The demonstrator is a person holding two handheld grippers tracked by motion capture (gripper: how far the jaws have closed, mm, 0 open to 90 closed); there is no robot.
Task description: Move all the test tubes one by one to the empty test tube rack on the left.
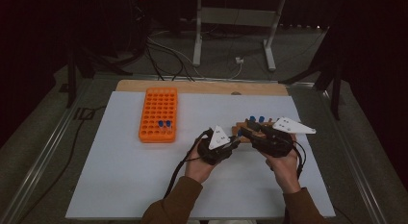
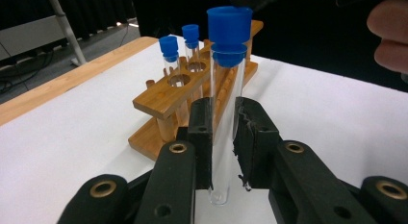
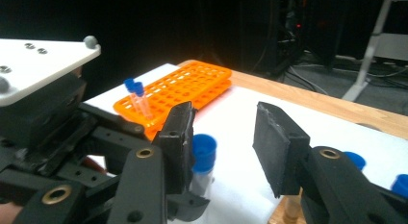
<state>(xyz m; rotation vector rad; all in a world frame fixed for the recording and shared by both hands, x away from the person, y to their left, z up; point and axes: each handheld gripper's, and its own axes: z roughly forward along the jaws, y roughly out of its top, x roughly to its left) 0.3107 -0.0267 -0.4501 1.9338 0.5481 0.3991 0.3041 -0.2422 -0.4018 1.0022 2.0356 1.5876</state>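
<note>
left gripper [image 2: 223, 132] clenched on capped tube [image 2: 226, 89], upright, near wooden rack [image 2: 159, 101]. right gripper [image 3: 223, 147] released. i'd keep tube vertical, carry left toward orange rack [image 1: 159, 113].

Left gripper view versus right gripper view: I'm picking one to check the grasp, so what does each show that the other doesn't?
The left gripper view alone shows the left tongs shut on the clear glass tube with a blue cap, plus the full wooden tube rack with two capped tubes.

The right gripper view alone shows the orange plastic grid rack with two blue-capped tubes, and the right tongs open.

Both share the held tube's blue cap, the white table sheet and the wooden table edge.
</note>
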